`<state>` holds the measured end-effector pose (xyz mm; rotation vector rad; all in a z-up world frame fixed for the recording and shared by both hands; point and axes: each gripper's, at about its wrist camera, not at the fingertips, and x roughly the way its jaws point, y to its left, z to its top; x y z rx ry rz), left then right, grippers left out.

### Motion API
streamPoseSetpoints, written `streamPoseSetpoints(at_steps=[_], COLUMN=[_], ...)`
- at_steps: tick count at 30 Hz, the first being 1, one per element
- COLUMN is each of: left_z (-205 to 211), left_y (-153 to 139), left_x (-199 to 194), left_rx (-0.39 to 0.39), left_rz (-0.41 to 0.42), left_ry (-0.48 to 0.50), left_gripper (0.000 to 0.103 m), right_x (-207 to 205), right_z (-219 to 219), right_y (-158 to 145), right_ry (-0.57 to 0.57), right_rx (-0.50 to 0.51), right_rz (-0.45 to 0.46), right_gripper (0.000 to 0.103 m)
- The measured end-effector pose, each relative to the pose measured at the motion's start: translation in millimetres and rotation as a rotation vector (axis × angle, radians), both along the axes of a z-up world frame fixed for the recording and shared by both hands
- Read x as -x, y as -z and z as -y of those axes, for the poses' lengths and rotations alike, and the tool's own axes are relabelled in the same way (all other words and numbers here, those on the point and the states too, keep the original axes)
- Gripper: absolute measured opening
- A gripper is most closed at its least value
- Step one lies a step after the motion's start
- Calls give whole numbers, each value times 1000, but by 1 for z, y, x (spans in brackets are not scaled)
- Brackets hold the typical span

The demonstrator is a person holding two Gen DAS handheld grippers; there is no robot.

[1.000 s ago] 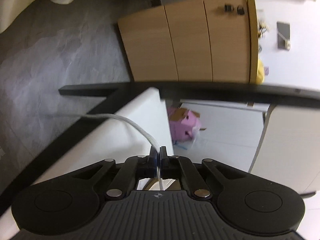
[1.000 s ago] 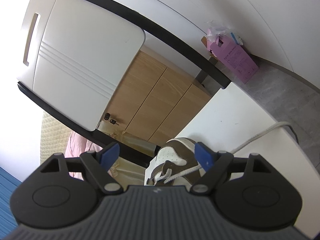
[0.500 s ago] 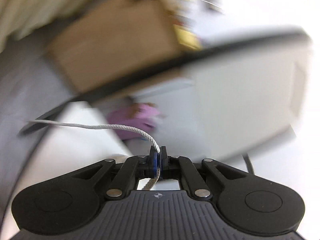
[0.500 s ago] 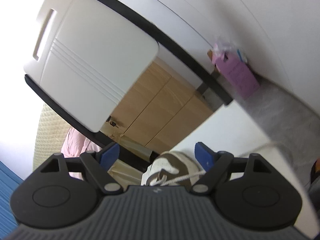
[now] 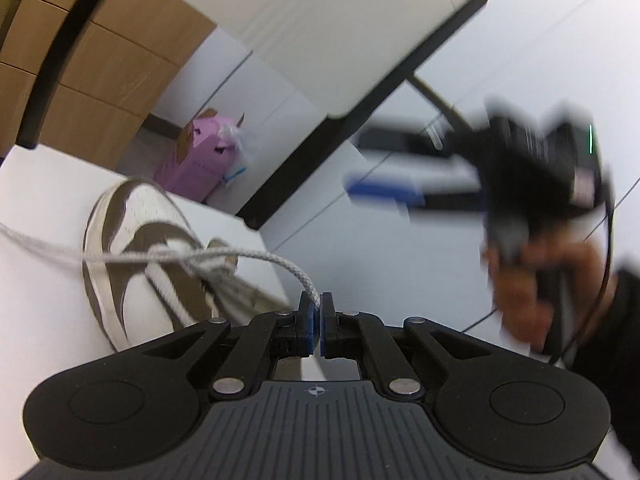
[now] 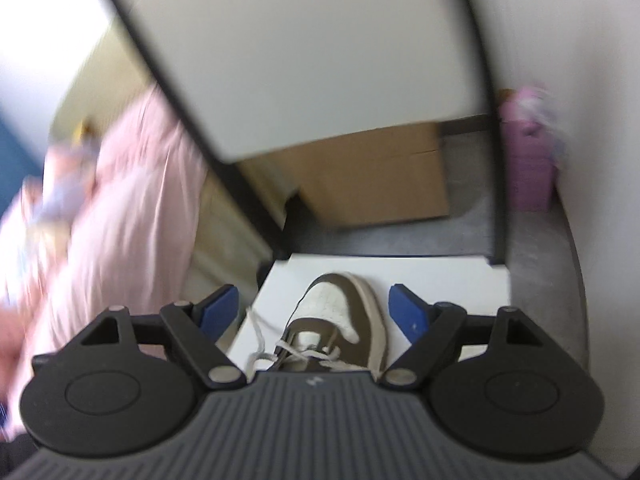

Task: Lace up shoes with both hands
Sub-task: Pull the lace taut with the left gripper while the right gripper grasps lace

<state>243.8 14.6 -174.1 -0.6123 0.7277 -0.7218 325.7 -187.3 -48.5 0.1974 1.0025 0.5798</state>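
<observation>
A brown and white sneaker point(image 5: 136, 256) lies on the white table point(image 5: 36, 208), toe pointing away. My left gripper point(image 5: 316, 308) is shut on a grey-white shoelace point(image 5: 276, 260) that runs from its pads across the shoe's eyelets and off to the left. My right gripper point(image 5: 384, 192) appears blurred at the right of the left wrist view, held in a hand, blue pads apart. In the right wrist view the right gripper point(image 6: 314, 310) stands open above the sneaker point(image 6: 340, 320), with the loose lace point(image 6: 260, 336) trailing left and nothing between its pads.
A pink box point(image 5: 200, 160) sits on the grey floor by the wall. A wooden cabinet point(image 6: 372, 176) stands behind the table. A white panel with a black edge point(image 6: 300, 48) hangs overhead. Pink fabric point(image 6: 120, 208) lies at the left.
Both wrists have rolled and risen. The left view has swung round onto the sneaker and the right gripper, the lace still pinched. The right view now looks down over the shoe's toe.
</observation>
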Motion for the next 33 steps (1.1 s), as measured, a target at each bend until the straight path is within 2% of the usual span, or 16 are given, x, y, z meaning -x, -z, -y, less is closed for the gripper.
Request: streamPoseSetpoints(at_steps=[4, 8, 13, 15, 17, 20, 23, 24, 25, 29, 33], left_z=[2, 6, 12, 15, 14, 13, 12, 11, 10, -2, -24], left_y=[9, 16, 21, 20, 21, 23, 24, 24, 24, 12, -2], left_x=[-2, -1, 4, 7, 8, 6, 6, 7, 7, 14, 20], left_rx=[-1, 2, -15, -57, -57, -56, -60, -60, -60, -59, -54], left_rz=[-21, -52, -55, -30, -35, -43, -44, -45, -46, 23, 74], left_ry=[28, 55, 81, 95, 100, 104, 107, 107, 107, 68, 20], left_gripper=[3, 3, 3, 3, 3, 3, 3, 3, 3, 3, 3], right_x=[-36, -62, -73, -74, -73, -73, -73, -73, -73, -80, -88], right_z=[-75, -144, -199, -209, -218, -221, -224, -222, -220, -205, -176], right_y=[4, 34, 84, 98, 111, 126, 135, 134, 132, 101, 46], right_ry=[-236, -420, -535, -565, -588, -586, -577, -569, -560, -472, -353], right_rx=[109, 194, 297, 326, 354, 354, 340, 336, 331, 258, 164], right_rz=[-53, -134, -241, -272, -290, -322, -341, -342, -343, -276, -174], right_gripper=[82, 77, 70, 69, 68, 54, 29, 11, 6, 5, 5])
